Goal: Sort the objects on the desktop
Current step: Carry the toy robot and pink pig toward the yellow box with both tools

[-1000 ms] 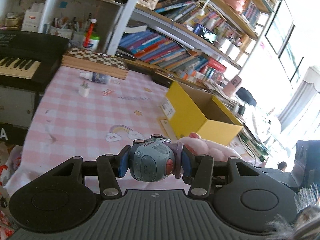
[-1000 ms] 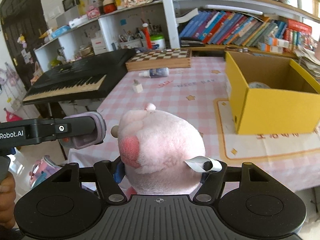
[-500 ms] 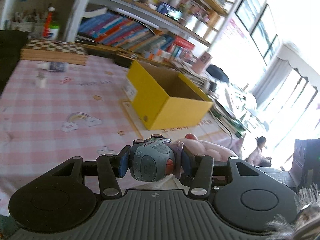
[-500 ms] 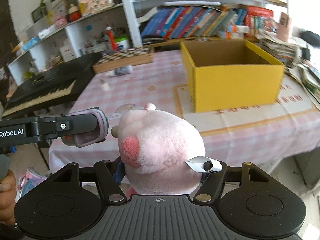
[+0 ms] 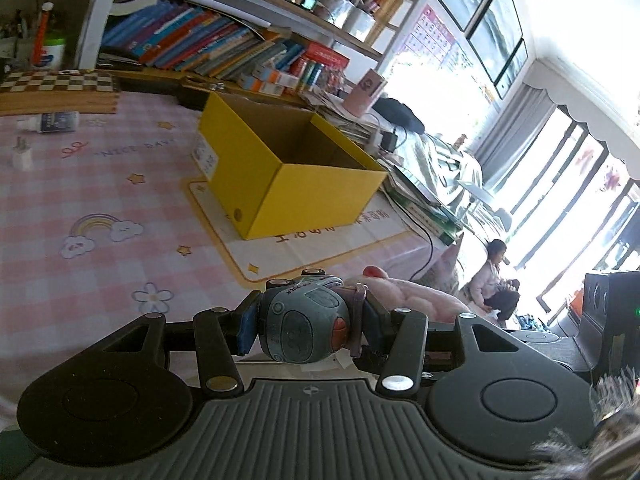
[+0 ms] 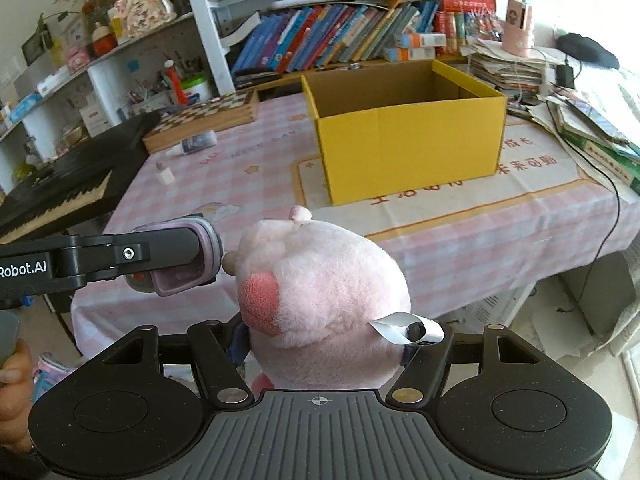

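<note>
Left gripper [image 5: 304, 330] clamped on a grey-blue toy truck [image 5: 302, 328], held off the near table edge. Right gripper [image 6: 320, 340] clamped on a pink plush pig [image 6: 320, 284], just right of the truck. Yellow box [image 6: 408, 148] stands open on a mat [image 6: 440, 196], farther in on the pink checked tablecloth [image 6: 256, 168]; the visible interior shows bare cardboard, floor hidden. A small bottle [image 6: 196, 143] and a white plug [image 6: 165, 176] lie far left.

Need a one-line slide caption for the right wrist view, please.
Right gripper clamps a pink plush pig short of the open yellow cardboard box.
</note>
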The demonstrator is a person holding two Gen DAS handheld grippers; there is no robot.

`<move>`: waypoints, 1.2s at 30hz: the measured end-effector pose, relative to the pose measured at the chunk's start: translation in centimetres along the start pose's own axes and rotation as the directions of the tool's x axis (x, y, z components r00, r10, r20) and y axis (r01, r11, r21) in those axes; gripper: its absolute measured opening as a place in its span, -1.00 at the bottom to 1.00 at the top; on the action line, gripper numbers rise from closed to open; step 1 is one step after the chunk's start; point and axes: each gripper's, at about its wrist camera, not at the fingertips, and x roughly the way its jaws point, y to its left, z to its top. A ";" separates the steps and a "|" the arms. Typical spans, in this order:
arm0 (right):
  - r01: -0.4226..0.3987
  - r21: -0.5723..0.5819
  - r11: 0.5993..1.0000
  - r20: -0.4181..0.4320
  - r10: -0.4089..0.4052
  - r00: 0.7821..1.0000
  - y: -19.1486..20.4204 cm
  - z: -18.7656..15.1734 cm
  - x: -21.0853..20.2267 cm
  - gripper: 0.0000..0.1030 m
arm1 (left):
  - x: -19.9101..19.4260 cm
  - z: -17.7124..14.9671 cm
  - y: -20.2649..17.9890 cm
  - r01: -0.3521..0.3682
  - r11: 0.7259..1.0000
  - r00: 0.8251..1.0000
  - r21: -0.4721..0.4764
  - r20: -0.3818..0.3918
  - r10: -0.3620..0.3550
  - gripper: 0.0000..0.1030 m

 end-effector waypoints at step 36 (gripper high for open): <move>-0.027 0.026 0.999 -0.039 0.028 0.999 -13.3 5.3 2.7 0.30 | 12.1 4.0 -8.2 -0.019 1.000 0.999 0.023 -0.048 0.020 -0.06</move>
